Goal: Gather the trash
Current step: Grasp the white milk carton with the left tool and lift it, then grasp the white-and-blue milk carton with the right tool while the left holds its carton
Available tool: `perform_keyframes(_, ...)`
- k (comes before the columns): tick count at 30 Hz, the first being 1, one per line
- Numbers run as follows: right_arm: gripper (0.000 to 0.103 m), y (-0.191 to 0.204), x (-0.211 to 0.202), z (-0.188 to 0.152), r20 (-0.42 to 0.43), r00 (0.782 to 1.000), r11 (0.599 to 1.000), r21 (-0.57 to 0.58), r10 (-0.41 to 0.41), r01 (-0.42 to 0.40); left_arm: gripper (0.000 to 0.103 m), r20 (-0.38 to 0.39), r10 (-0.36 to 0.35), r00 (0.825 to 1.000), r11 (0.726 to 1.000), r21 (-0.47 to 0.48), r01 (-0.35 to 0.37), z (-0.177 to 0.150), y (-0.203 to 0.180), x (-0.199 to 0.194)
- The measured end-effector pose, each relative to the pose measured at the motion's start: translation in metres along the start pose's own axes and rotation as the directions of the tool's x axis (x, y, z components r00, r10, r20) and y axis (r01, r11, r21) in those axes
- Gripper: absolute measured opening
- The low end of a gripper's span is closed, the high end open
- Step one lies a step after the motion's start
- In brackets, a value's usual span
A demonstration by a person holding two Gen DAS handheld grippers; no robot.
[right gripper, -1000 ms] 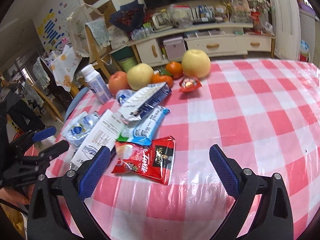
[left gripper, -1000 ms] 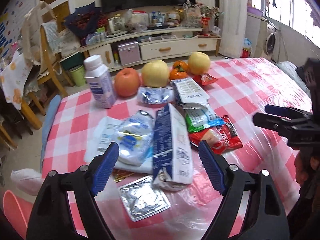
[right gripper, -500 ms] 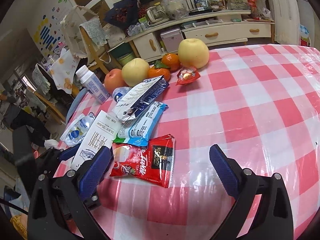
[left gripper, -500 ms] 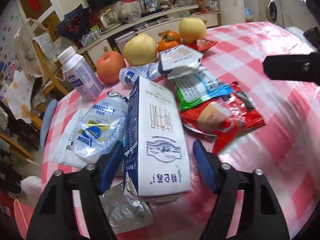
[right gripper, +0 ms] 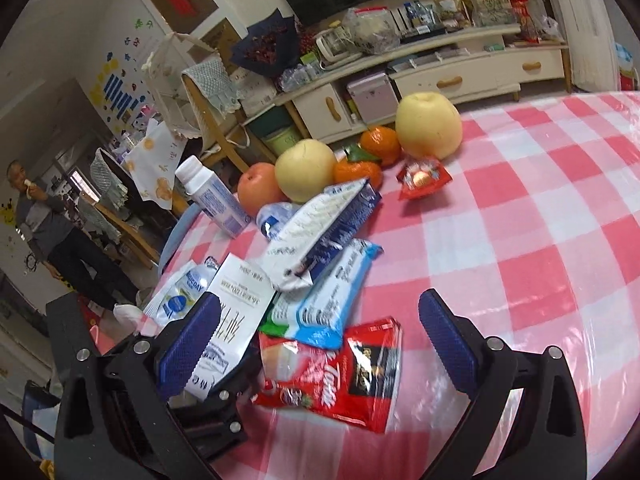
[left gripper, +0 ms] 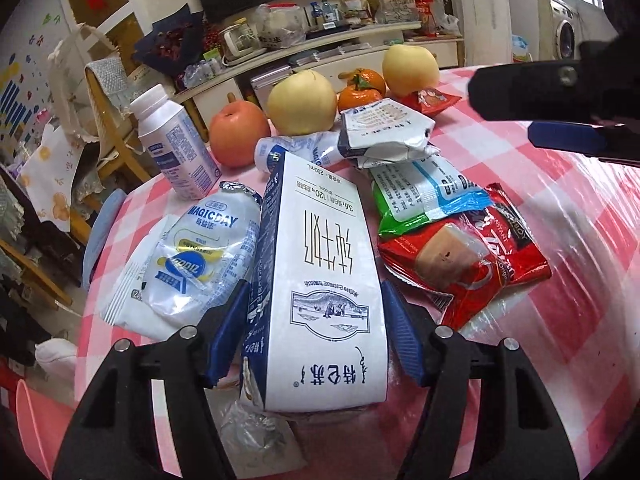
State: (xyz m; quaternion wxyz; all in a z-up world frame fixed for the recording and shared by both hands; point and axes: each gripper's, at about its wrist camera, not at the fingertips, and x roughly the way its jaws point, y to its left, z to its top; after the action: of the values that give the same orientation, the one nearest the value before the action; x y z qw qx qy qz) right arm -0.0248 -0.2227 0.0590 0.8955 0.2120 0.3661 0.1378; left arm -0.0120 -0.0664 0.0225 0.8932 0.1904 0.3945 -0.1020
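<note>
A lived-in home: cluttered TV cabinet (right gripper: 460,68), washing machine (left gripper: 566,36), checked-cloth dining table (right gripper: 540,240) holding fruit.

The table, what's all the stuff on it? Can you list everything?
milk carton: 1, white and navy, near edge, between left gripper's fingers
yogurt pouch: 1, clear and blue, left of carton
red packet: 1, right of carton
blue-green wrapper: 1, behind red packet
crumpled carton: 1, white, behind the wrapper
bottle: 1, white, far left
apple: 1, red
pears: 2, yellow
oranges: 2, between the pears
table: pink check cloth
left gripper: around the carton, contact unclear
right gripper: open, above red packet
</note>
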Motion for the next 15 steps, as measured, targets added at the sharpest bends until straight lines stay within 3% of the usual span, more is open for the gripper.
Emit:
perform_keyframes(7, 0.098, 0.025, 0.026, 0.015, 0.005, 1.000, 0.997, -0.082, -0.001, 0.002, 0.067, 0.054, 0.000, 0.999, 0.995, -0.098, 0.005, -0.001, 0.026, -0.033)
perform_keyframes(15, 0.098, 0.033, 0.062, 0.027, -0.033, 0.997, 0.990, -0.127, -0.068, 0.063, 0.067, 0.092, 0.040, 0.995, 0.980, -0.197, -0.022, -0.014, 0.062, -0.063)
